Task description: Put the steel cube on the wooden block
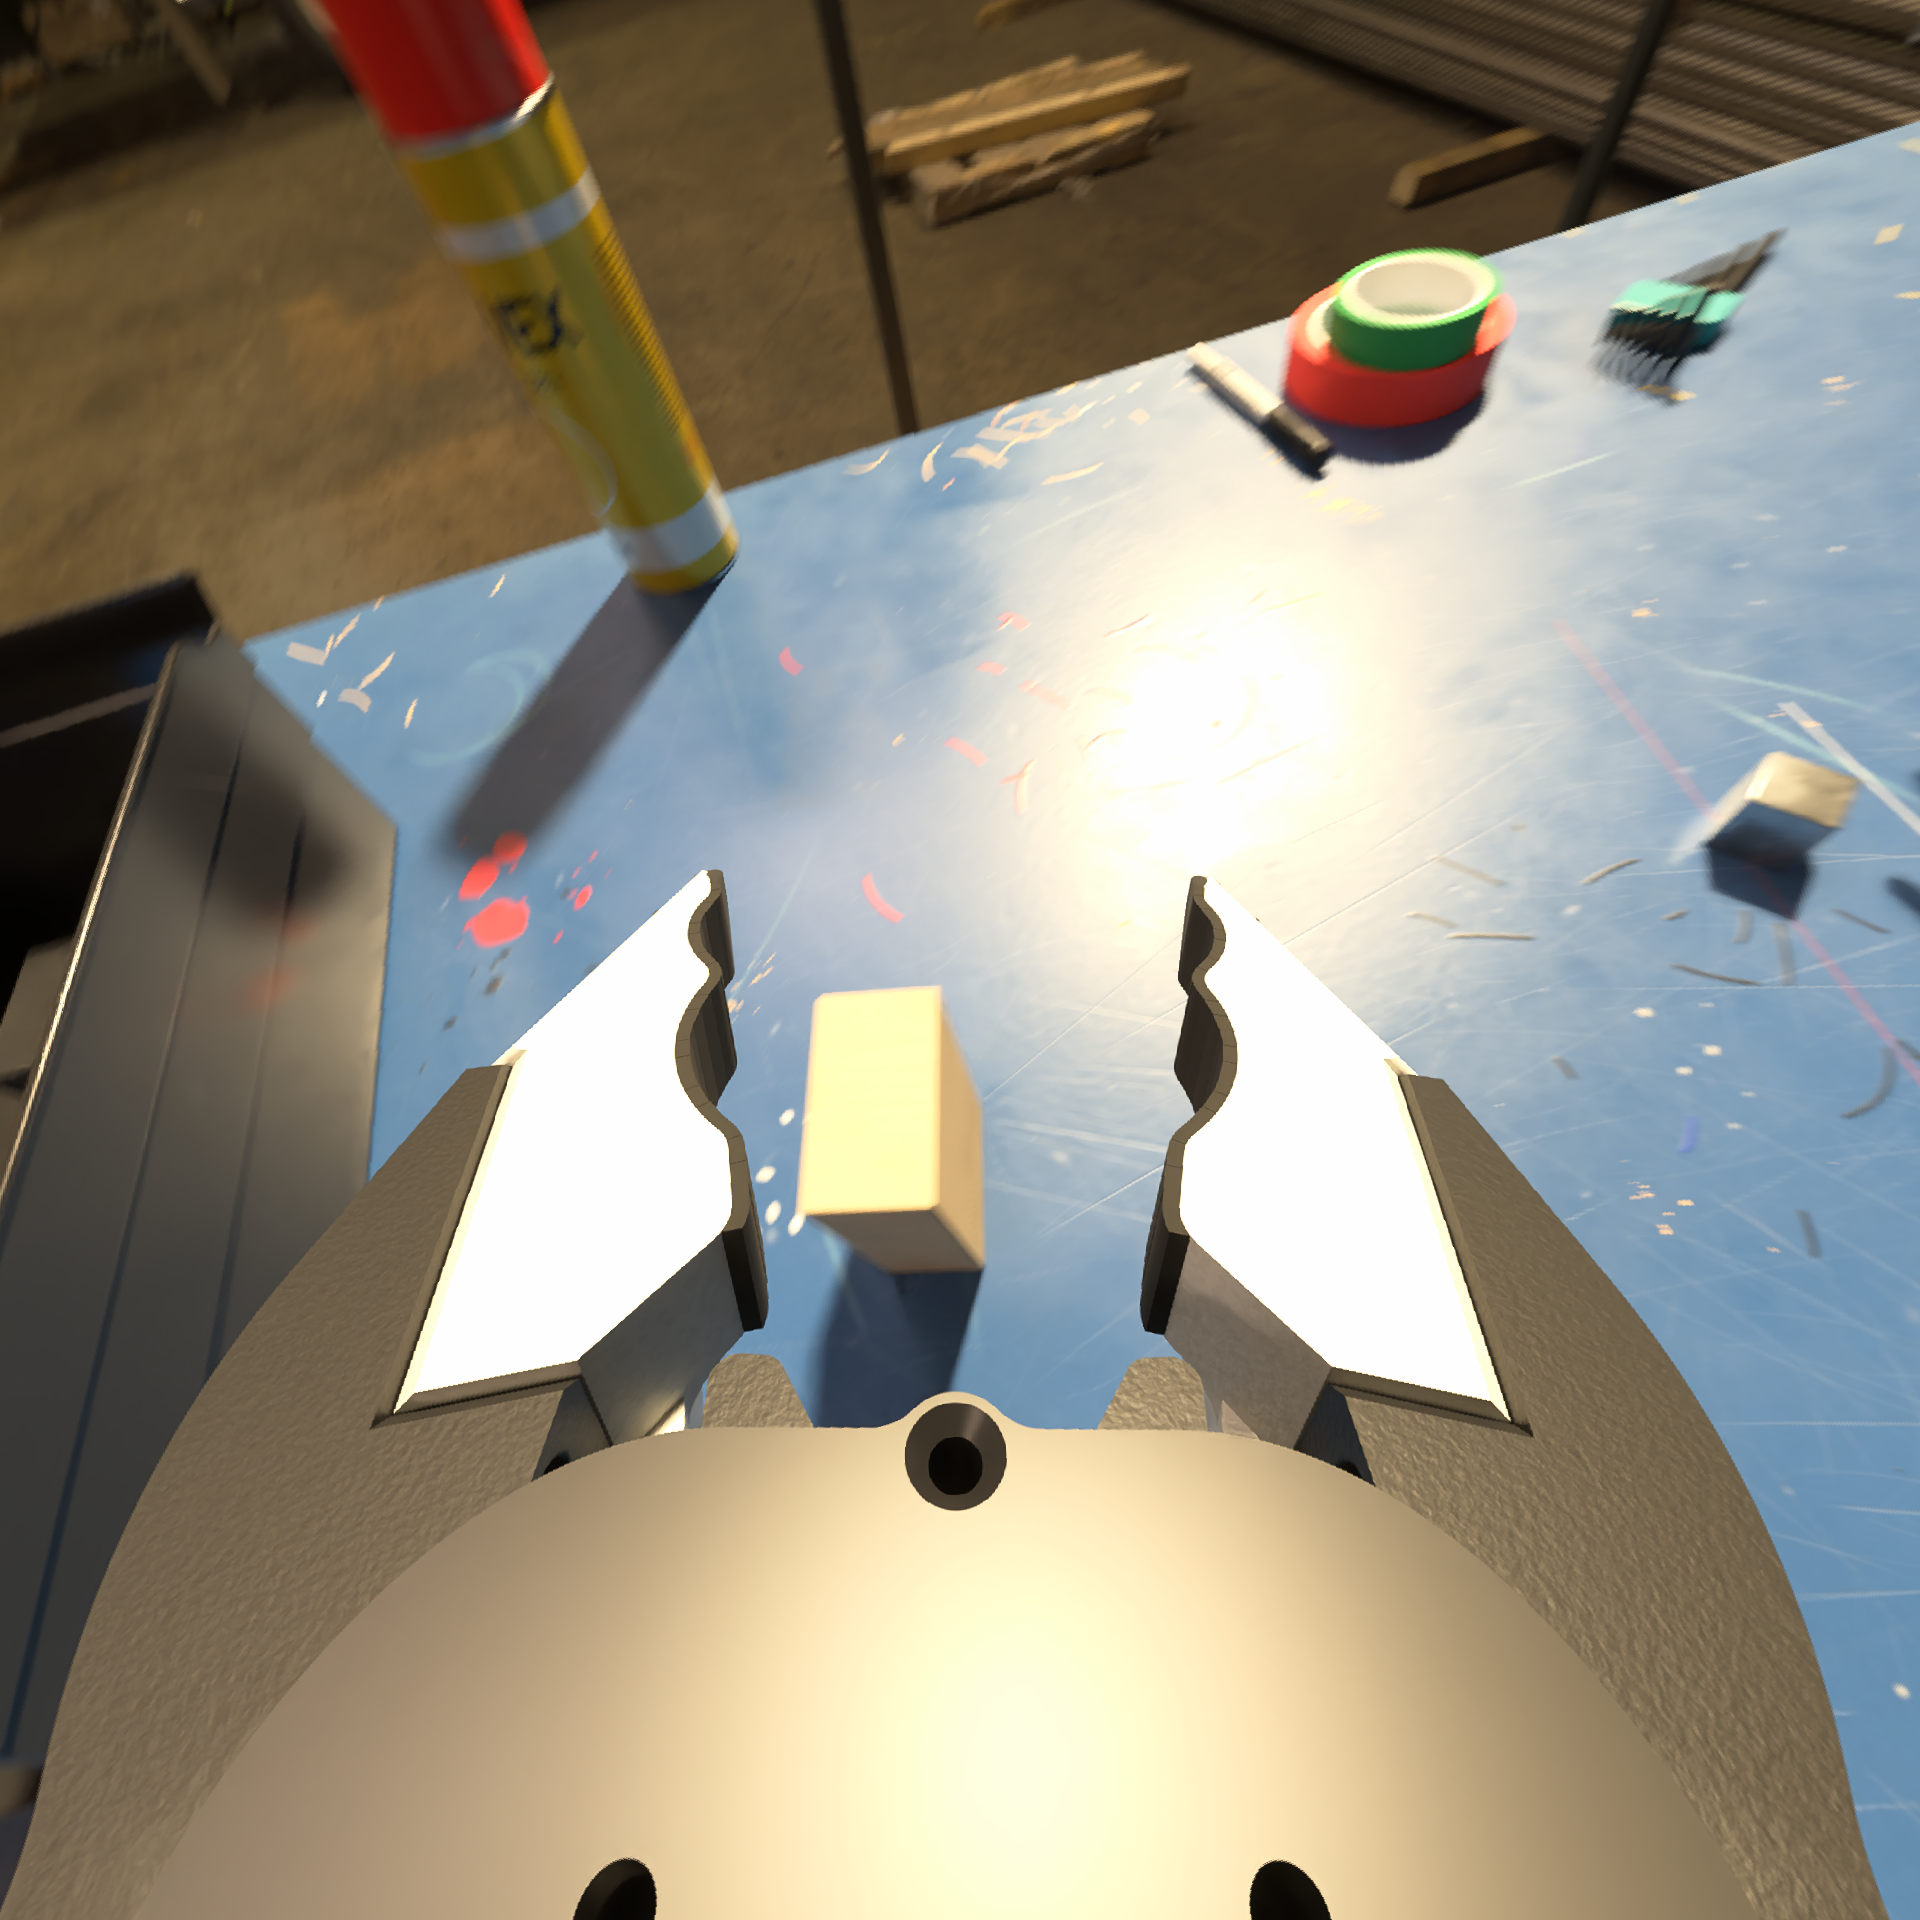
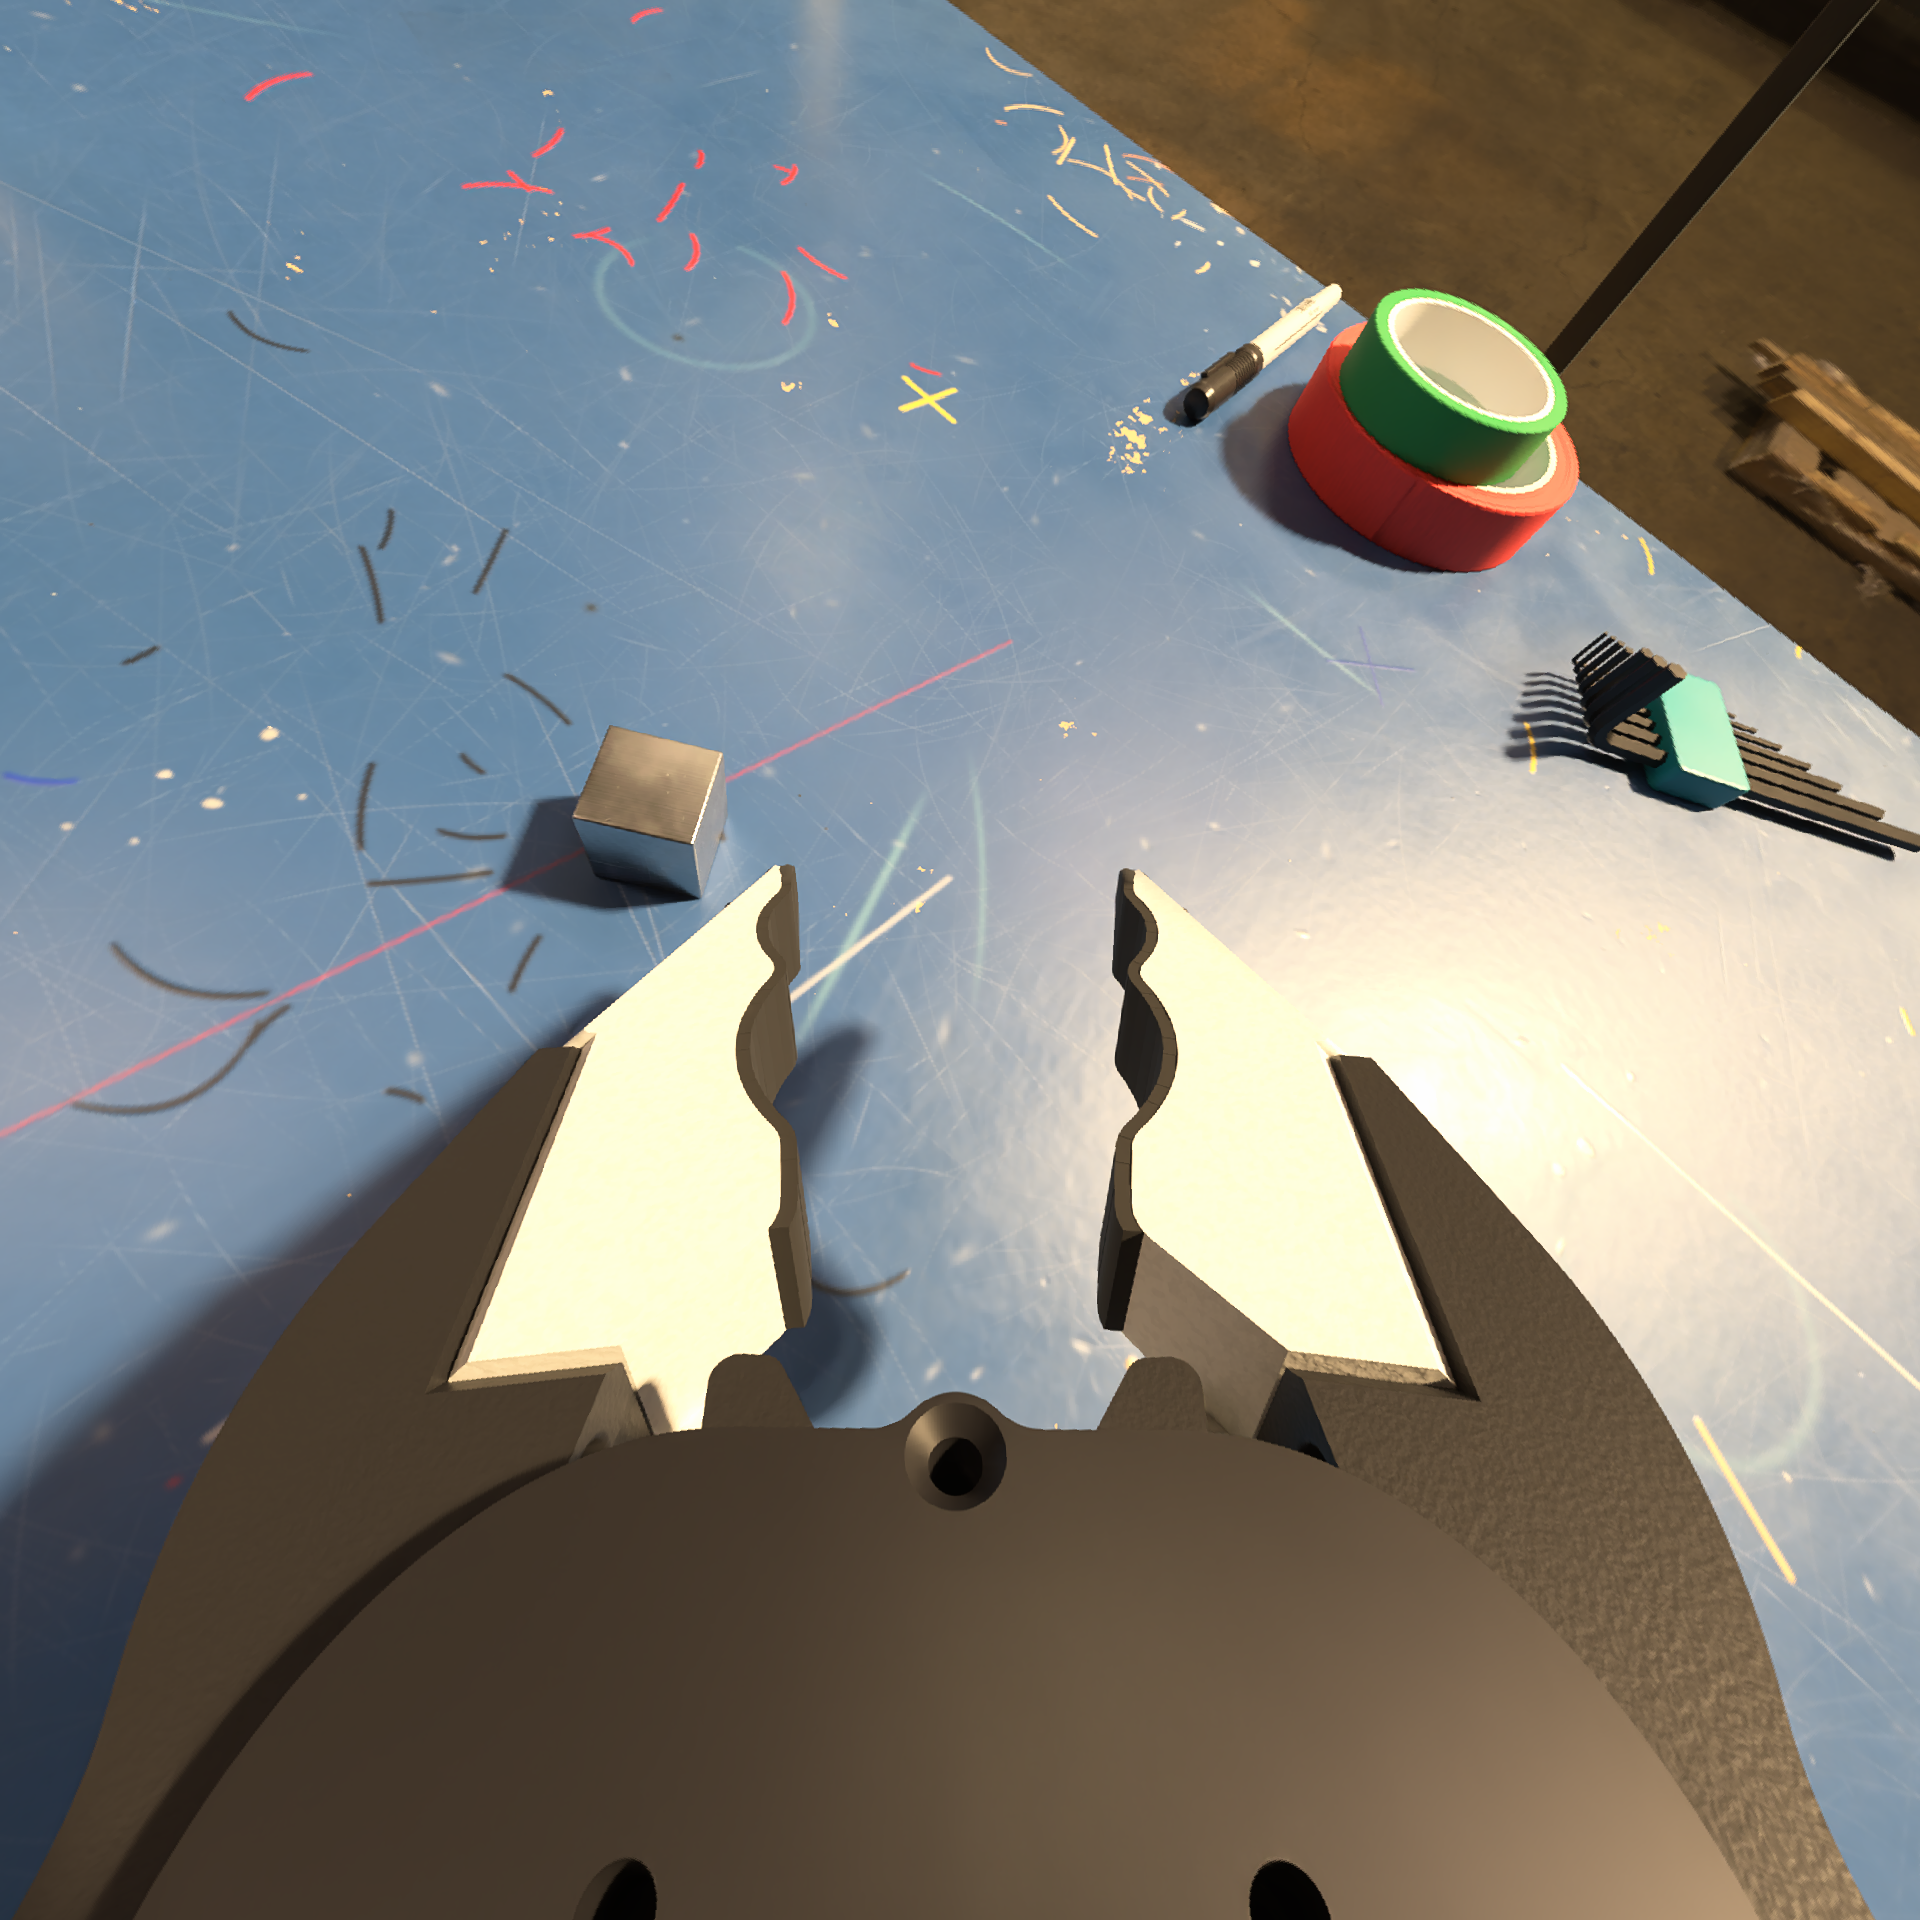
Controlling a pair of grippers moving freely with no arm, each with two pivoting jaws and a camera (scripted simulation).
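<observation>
The pale wooden block (image 1: 888, 1122) lies on the blue table (image 1: 1247, 1039), between the fingers of my open left gripper (image 1: 954, 883) and below them, touched by neither. The steel cube (image 1: 1782, 808) sits far to the right in the left wrist view. In the right wrist view the steel cube (image 2: 649, 808) rests on the table (image 2: 935, 623) just ahead and left of my left fingertip (image 2: 779, 904). My right gripper (image 2: 954, 878) is open and empty, above the table.
A red and yellow spray can (image 1: 540, 291) stands near the far table edge. A green tape roll on a red one (image 2: 1444, 436), a marker (image 2: 1257, 353) and a hex key set (image 2: 1694, 748) lie far right. A dark box (image 1: 156, 1039) stands at the left.
</observation>
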